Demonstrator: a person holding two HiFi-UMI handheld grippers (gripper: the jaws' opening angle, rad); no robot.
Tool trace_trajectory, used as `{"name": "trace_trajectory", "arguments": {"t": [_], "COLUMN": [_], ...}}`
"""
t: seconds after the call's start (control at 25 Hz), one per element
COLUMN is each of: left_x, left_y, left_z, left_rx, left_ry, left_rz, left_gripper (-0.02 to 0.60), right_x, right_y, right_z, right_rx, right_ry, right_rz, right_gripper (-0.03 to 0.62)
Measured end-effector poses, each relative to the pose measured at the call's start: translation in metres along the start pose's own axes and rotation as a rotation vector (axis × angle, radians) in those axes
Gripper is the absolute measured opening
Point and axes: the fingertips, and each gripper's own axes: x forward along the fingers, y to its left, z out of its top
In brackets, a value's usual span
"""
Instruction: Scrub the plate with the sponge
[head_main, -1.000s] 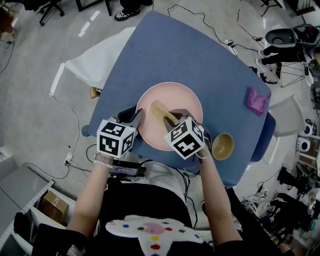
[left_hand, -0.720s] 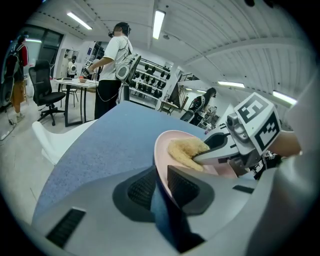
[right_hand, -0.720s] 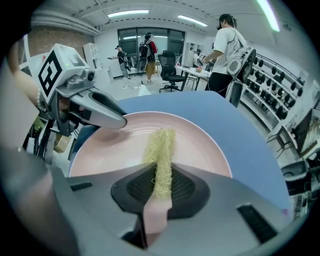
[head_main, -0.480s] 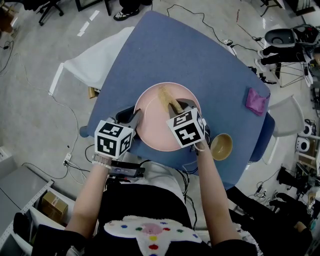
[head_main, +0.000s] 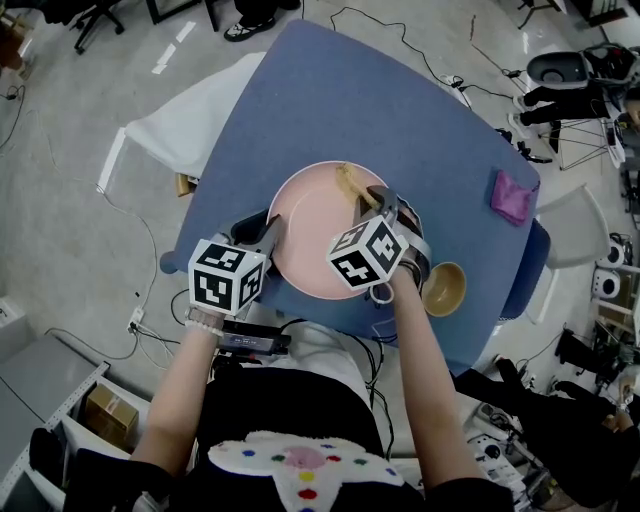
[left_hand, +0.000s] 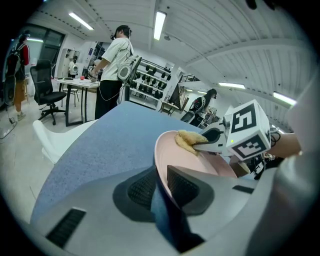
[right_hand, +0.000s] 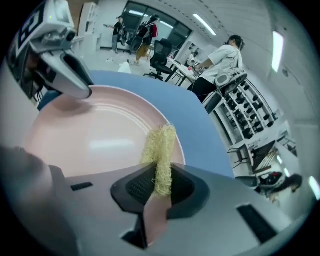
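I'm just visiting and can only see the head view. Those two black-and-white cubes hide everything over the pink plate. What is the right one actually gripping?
Observer: In the right gripper view, the right hand-held gripper is shut on a yellow fibrous sponge, pinched edge-up between its pads.
Operator: And the left one, is it just hovering?
Observer: No. In the left gripper view, the left hand-held gripper is closed on the near rim of the round pink plate, with one pad on either side of the rim.

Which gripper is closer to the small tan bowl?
Right. The right gripper holds the sponge on the plate just beside the bowl; the left gripper clamps the plate's opposite rim.
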Motion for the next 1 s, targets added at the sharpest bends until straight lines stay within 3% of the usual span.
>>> {"name": "trace_trajectory", "arguments": {"t": [0.16, 0.36, 0.72, 1.0], "left_x": [0.001, 0.0, 0.001, 0.0], "left_y": [0.0, 0.0, -0.002, -0.001], "left_z": [0.0, 0.0, 0.002, 0.004], "left_rx": [0.003, 0.01, 0.016, 0.02], "left_ry": [0.002, 0.006, 0.004, 0.003], "left_rz": [0.006, 0.013, 0.023, 0.028], "left_gripper": [0.078, 0.078, 0.078, 0.078], "right_x": [-0.002, -0.013, -0.039, -0.066], "right_y": [-0.011, -0.008, 0.023, 0.065], "right_z": [-0.02, -0.041, -0.073, -0.08], "right_rx": [-0.148, -0.229, -0.256, -0.196], "right_ry": [0.086, 0.141, 0.211, 0.212], "right_rz": [-0.092, -0.101, 0.039, 0.25], "right_gripper": [0.057, 0.057, 0.057, 0.055]}}
